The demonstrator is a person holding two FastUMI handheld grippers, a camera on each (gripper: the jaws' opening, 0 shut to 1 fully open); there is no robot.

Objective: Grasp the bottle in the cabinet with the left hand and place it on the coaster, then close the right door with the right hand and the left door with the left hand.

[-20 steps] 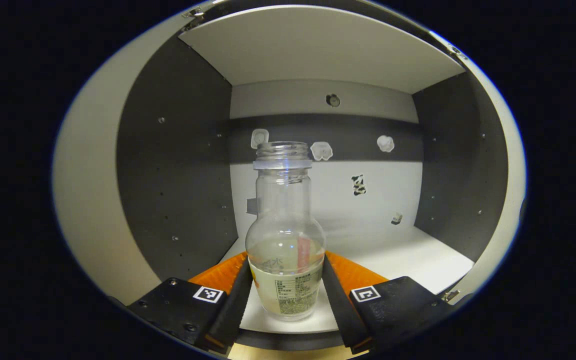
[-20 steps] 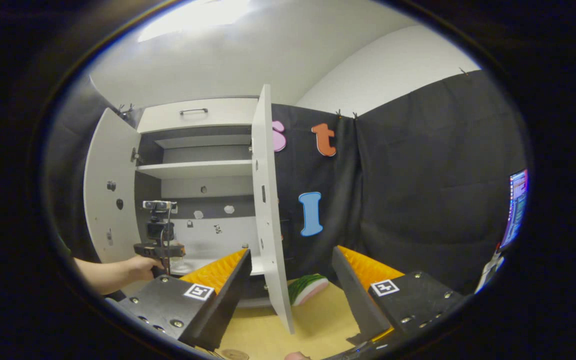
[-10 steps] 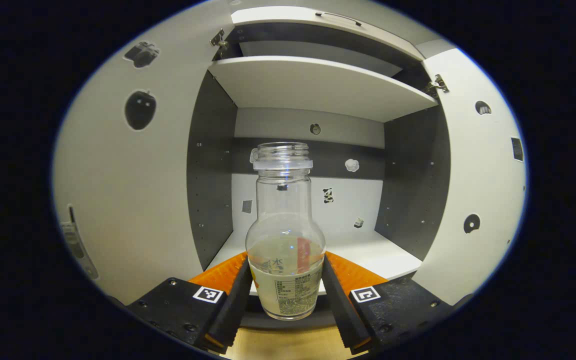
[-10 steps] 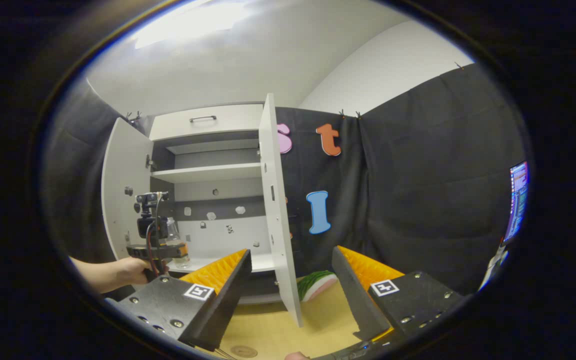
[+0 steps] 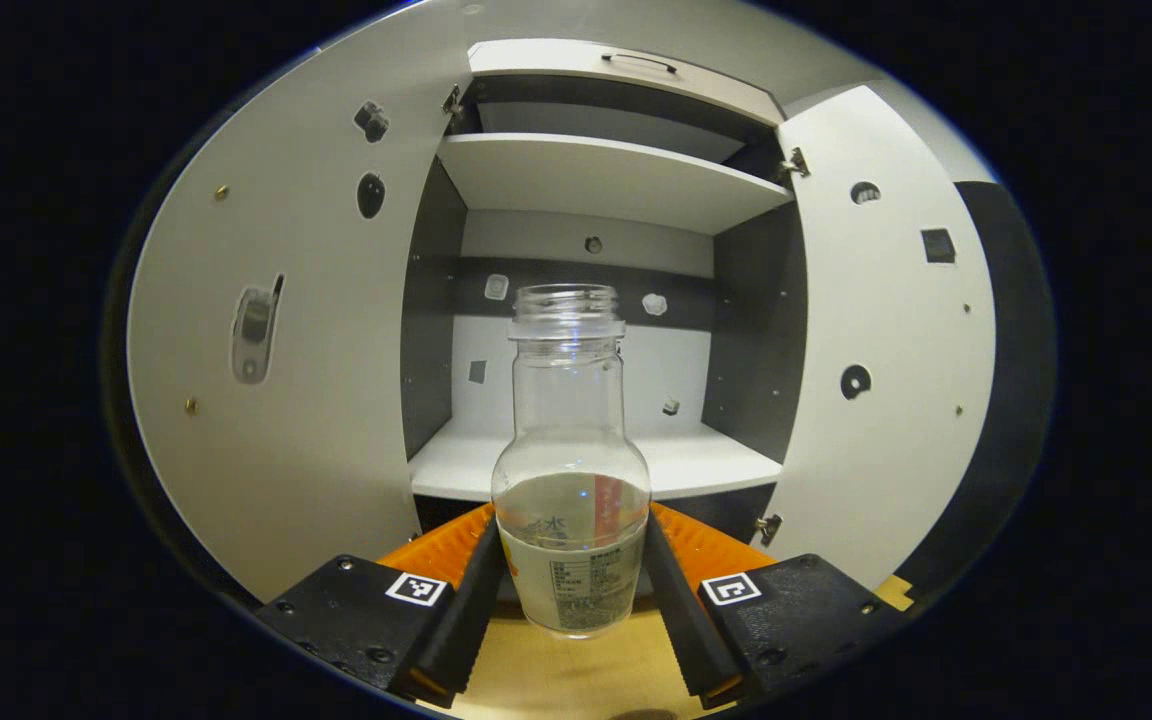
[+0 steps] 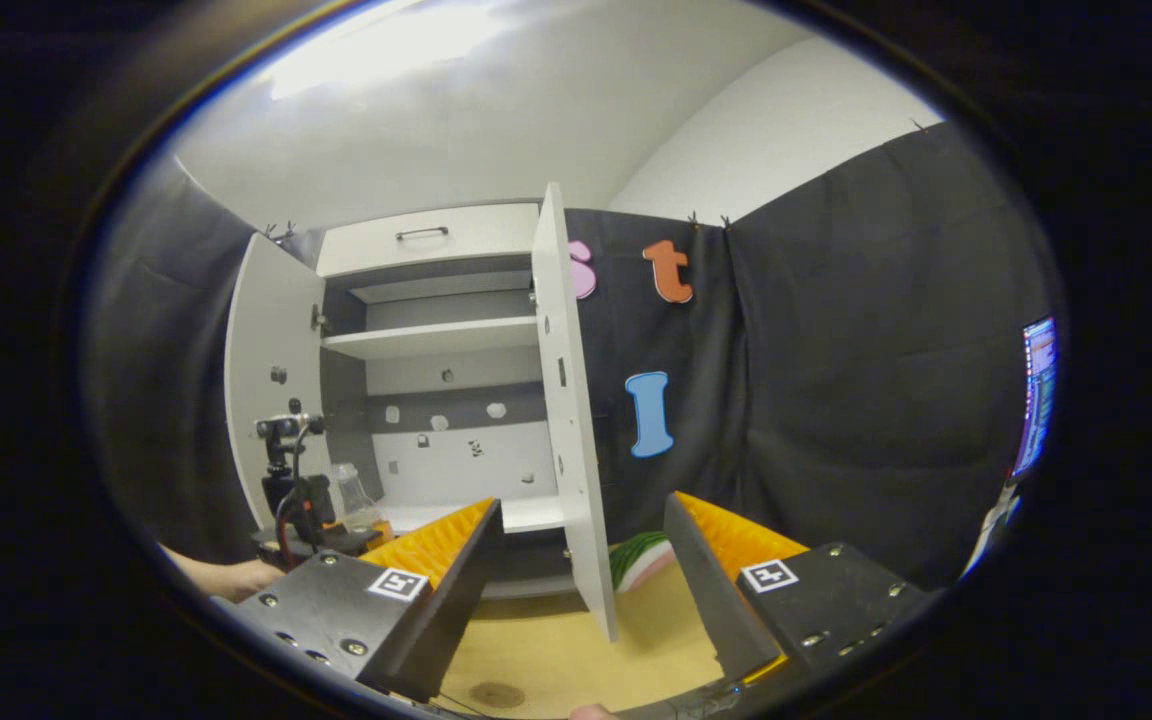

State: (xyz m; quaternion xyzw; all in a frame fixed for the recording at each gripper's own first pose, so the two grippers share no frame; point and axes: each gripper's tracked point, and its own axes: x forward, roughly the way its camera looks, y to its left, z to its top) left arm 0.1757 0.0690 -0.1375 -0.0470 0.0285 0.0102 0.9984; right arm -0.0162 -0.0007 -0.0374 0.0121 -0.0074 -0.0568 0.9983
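Note:
A clear capless bottle point(image 5: 570, 480) with a pale label stands upright between the fingers of my left gripper point(image 5: 570, 590), which is shut on its lower body. It hangs in front of the open cabinet point(image 5: 596, 300), over the wooden table point(image 5: 576, 670). Both white doors stand open: the left door point(image 5: 286, 340) and the right door point(image 5: 886, 370). In the right gripper view my right gripper point(image 6: 581, 570) is open and empty, low over the table, with the right door's edge point(image 6: 571, 430) just ahead. There the left gripper point(image 6: 321, 525) holds the bottle point(image 6: 351, 497) at lower left. A dark round coaster point(image 6: 496, 693) lies on the table below.
A watermelon-slice toy point(image 6: 641, 558) lies on the table right of the right door. The cabinet has an upper shelf point(image 5: 606, 180) and a bare lower shelf point(image 5: 591, 460). A lit screen point(image 6: 1034, 400) glows at far right. A hand point(image 6: 236, 578) grips the left gripper.
The left gripper has drawn the bottle back out of the cabinet; the shelf now lies farther off and the table shows beneath. The right gripper stayed open and shifted slightly.

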